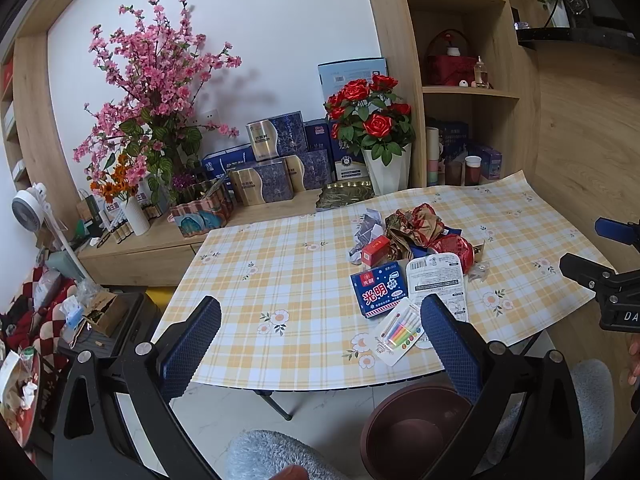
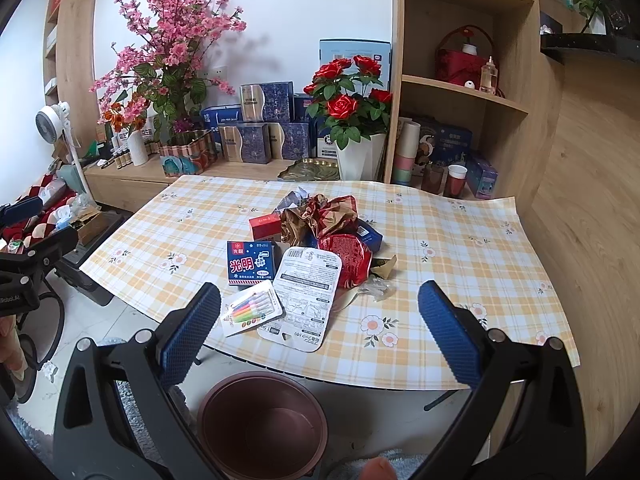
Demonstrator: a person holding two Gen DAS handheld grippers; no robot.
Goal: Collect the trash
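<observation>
A pile of trash lies on the checked tablecloth (image 2: pixel 460 240): a blue carton (image 2: pixel 251 262) (image 1: pixel 376 288), a white blister card (image 2: pixel 306 294) (image 1: pixel 438 280), a pen pack (image 2: pixel 250 307) (image 1: pixel 400 330), a small red box (image 2: pixel 265 226) (image 1: pixel 375 250), crumpled red and gold wrappers (image 2: pixel 332 216) (image 1: pixel 424 228). A brown bin (image 2: pixel 260 420) (image 1: pixel 412 428) stands on the floor below the table's front edge. My left gripper (image 1: pixel 320 344) is open and empty before the table. My right gripper (image 2: pixel 320 332) is open and empty above the bin, near the pile.
A low wooden sideboard (image 2: pixel 132 174) behind the table holds flower vases, blue boxes and a white pot of red roses (image 2: pixel 352 120). Shelves (image 2: pixel 464 88) stand at the right. A fan (image 2: pixel 52 120) and clutter stand at the left.
</observation>
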